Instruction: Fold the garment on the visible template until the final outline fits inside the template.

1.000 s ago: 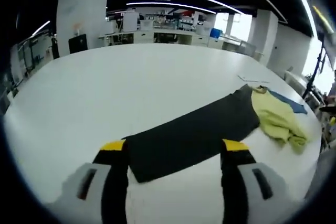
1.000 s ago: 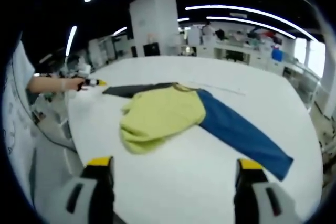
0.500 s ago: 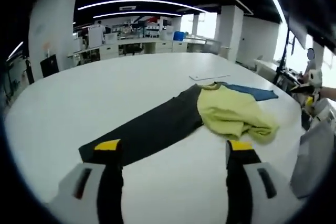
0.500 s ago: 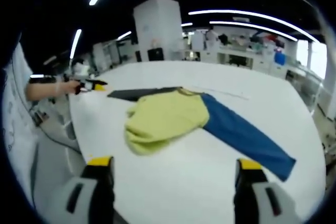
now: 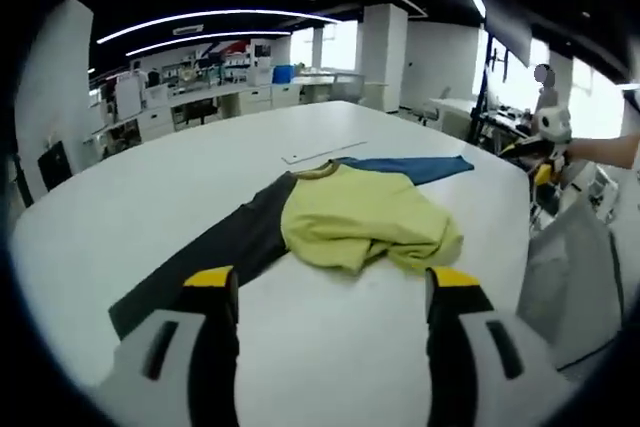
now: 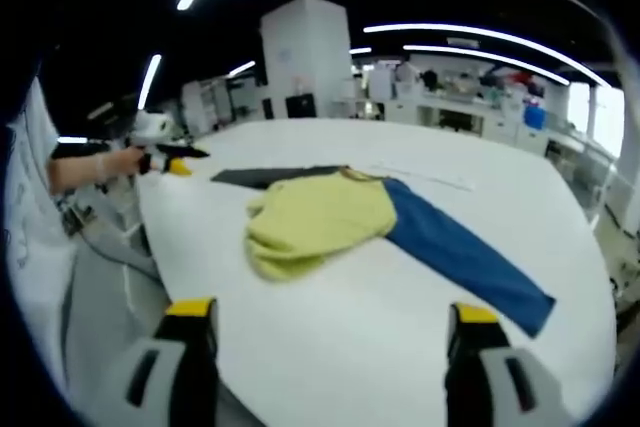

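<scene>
A long-sleeved garment lies spread on the white table [image 5: 150, 197]: crumpled yellow body [image 5: 360, 219], black sleeve [image 5: 215, 252], blue sleeve [image 5: 412, 167]. My left gripper [image 5: 330, 292] is open over the table's near edge, short of the yellow body, nothing between its jaws. In the right gripper view the yellow body [image 6: 318, 222] lies mid-table, the blue sleeve [image 6: 465, 259] runs right and the black sleeve [image 6: 268, 176] runs left. My right gripper [image 6: 332, 313] is open and empty, well short of the cloth. The other gripper [image 6: 170, 159] shows far left in a hand.
A thin white strip [image 5: 322, 154] lies just beyond the collar, also seen as a white strip [image 6: 425, 176] in the right gripper view. A hand holds the right gripper [image 5: 538, 152] off the table's right edge. Desks and shelves stand at the back of the room.
The left gripper view has swung so the yellow body now sits between its jaws instead of the black sleeve. The garment itself has not moved. The right gripper view is nearly the same.
</scene>
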A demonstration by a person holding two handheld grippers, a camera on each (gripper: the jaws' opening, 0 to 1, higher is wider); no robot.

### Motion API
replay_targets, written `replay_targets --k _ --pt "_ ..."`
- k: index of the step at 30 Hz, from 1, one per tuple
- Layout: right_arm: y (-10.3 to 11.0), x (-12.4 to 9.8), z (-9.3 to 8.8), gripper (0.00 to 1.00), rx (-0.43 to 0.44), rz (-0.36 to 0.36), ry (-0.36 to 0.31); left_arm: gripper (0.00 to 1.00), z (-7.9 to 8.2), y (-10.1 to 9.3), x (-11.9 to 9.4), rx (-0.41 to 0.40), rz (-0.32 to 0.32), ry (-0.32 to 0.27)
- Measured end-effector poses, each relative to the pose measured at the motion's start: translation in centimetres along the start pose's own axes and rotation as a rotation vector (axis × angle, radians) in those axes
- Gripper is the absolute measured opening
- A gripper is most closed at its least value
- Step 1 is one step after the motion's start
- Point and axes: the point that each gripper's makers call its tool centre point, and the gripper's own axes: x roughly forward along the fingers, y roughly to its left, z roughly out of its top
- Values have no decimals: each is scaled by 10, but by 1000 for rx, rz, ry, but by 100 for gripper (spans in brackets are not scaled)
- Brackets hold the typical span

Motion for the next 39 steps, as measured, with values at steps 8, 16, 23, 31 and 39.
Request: replay_targets --k 8,16,23,31,39 --pt "-2 -5 -5 95 -5 14 1 72 6 -53 6 66 -75 13" --pt "2 -1 -3 94 -37 53 11 73 2 -62 0 62 -59 18" --pt "16 25 8 93 -172 137 39 72 -7 -68 -4 24 -3 8" --pt "43 64 24 90 -397 252 72 70 -25 -74 -3 -7 60 14" --pt "84 105 19 86 -672 396 136 69 -27 -95 -3 -45 99 0"
